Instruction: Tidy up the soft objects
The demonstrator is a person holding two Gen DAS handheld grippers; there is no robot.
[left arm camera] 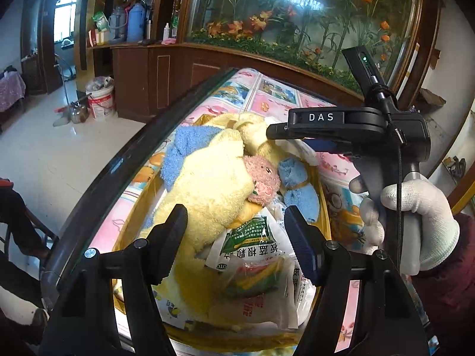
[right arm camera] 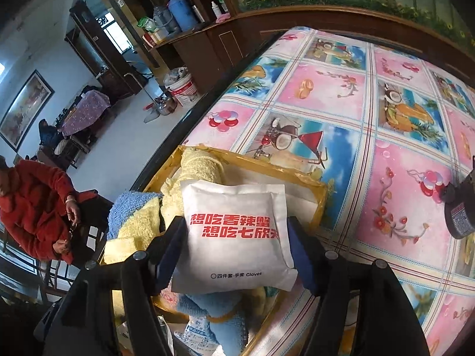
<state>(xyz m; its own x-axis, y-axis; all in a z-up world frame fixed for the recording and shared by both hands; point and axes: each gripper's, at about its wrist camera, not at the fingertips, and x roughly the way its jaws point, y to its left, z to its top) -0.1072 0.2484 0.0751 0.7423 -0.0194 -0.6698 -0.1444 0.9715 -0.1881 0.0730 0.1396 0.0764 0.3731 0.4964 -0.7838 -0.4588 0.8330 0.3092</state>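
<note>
While both grippers hang over it, the yellow box (left arm camera: 322, 190) in the lower middle of the left wrist frame is stuffed pretty full. It sits on a glass-topped table with a pink and blue picture tablecloth (right arm camera: 386, 112).

Stuff in the box: one big pale yellow towel (left arm camera: 207, 184), blue terry cloth (left arm camera: 187, 148) showing in three patches around it (can't tell if that's one cloth or more), one little pink plush bear (left arm camera: 262, 182) right in the middle, and at least two printed plastic sachets (left arm camera: 252, 246) toward the bottom of the frame.

The left gripper (left arm camera: 236, 237) has its jaws apart with nothing between them, just above the sachets and the towel.

The right gripper (right arm camera: 234, 249) has one white packet (right arm camera: 234, 231) with red lettering between its fingers, hanging over the box in the lower middle of the right wrist frame. Jaws are wide, and I honestly can't tell if the pads are pressing it. A white-gloved hand (left arm camera: 412, 216) holds that gripper's handle at the right edge.

One person in a red jacket (right arm camera: 32, 204) sits at the left.
</note>
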